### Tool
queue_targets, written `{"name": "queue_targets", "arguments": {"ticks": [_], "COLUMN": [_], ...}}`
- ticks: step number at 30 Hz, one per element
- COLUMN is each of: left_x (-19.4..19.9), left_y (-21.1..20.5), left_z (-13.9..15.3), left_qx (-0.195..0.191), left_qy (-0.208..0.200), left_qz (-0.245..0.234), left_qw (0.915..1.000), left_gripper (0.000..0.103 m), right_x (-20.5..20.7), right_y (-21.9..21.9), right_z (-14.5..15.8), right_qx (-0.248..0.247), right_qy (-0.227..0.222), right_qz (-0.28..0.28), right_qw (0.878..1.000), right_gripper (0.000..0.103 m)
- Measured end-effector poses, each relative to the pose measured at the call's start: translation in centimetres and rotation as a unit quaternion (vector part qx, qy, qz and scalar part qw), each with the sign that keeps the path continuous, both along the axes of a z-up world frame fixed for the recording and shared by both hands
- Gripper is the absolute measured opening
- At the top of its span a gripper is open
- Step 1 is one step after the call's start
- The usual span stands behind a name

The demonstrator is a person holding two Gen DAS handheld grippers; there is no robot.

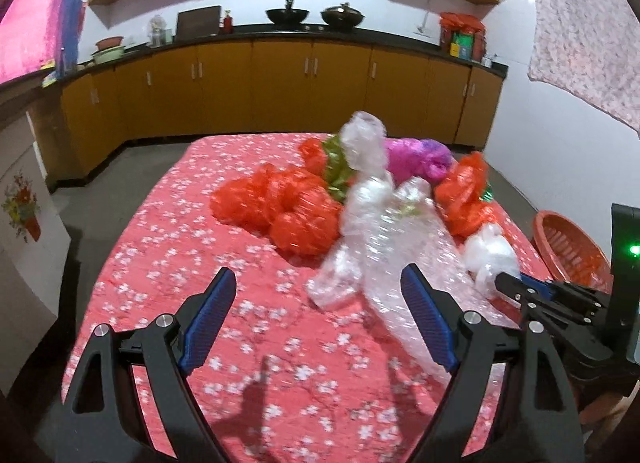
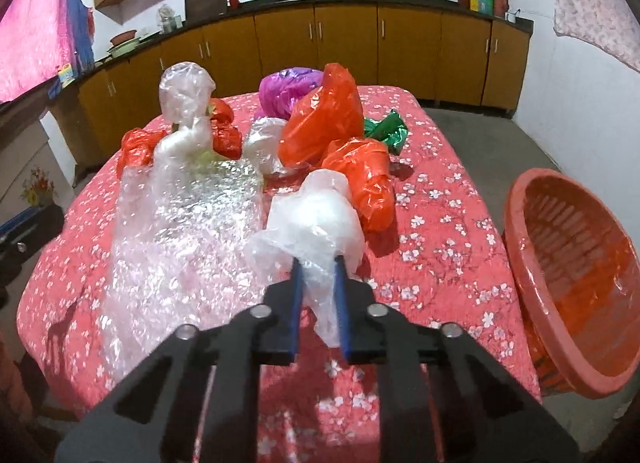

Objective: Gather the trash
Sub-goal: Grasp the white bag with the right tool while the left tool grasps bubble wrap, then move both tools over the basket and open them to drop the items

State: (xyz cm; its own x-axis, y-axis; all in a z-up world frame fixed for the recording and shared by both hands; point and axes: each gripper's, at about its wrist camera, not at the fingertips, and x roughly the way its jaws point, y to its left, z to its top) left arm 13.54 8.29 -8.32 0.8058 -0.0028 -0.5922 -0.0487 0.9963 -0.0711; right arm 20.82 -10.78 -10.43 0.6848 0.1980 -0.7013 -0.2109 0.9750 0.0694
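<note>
right gripper pinching white bag; left gripper spread, empty; next i carry bag to basket

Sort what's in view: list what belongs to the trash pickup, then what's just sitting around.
For the job:
- white bag, pinched in the right tool
- bubble wrap
- orange bags
- purple bag
- green wrapper
- orange basket beside the table
- left tool, open

Just lying about:
- woks
- bowls
- cabinets
- tablecloth
</note>
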Motion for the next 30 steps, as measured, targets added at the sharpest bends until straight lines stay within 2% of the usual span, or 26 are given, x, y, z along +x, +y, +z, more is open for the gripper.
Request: {"name": "queue_targets", "arguments": {"ticks": [11,14,20,22,25,30], "left_x": [0.6,1.3,2.0,1.9,1.6,0.9], "left_y": [-4.0,-5.0,-5.7,-5.7,-6.0,-6.1], "left_z": [-1.1,-2.1,-4.1,-4.4,-4.0,-2.3], "left_qx": [-0.021,-0.026,-0.051,-0.053,-0.050,-0.049], "left_qy": [0.032,0.055,0.100,0.101,0.095,0.071], "left_qz": [-0.041,-0.048,-0.045,-0.046,-0.051,-0.060], "left_qw": [0.9984,0.9970,0.9926,0.9924,0.9929,0.9945], "left_gripper": [0.083,0.077,0.055,0.039,0.023,0.018], "right_x": [-3.6,-4.5,-5.8,-6.0,-6.6,-7.2], "right_y": [-3.5,-4.8,-7.7,-8.7,-9.7,-10.9], "right_z": [2.7,3.3,3.7,3.8,4.0,4.6], "right_qx": [0.030,0.032,0.017,0.016,0.013,0.015], "right_qy": [-0.045,-0.054,-0.062,-0.061,-0.065,-0.072], "right_qz": [-0.016,-0.029,-0.060,-0.072,-0.087,-0.102], "right_qw": [0.998,0.998,0.996,0.995,0.994,0.992], "right_gripper": [0.010,0.010,0.010,0.010,0.010,0.010]}}
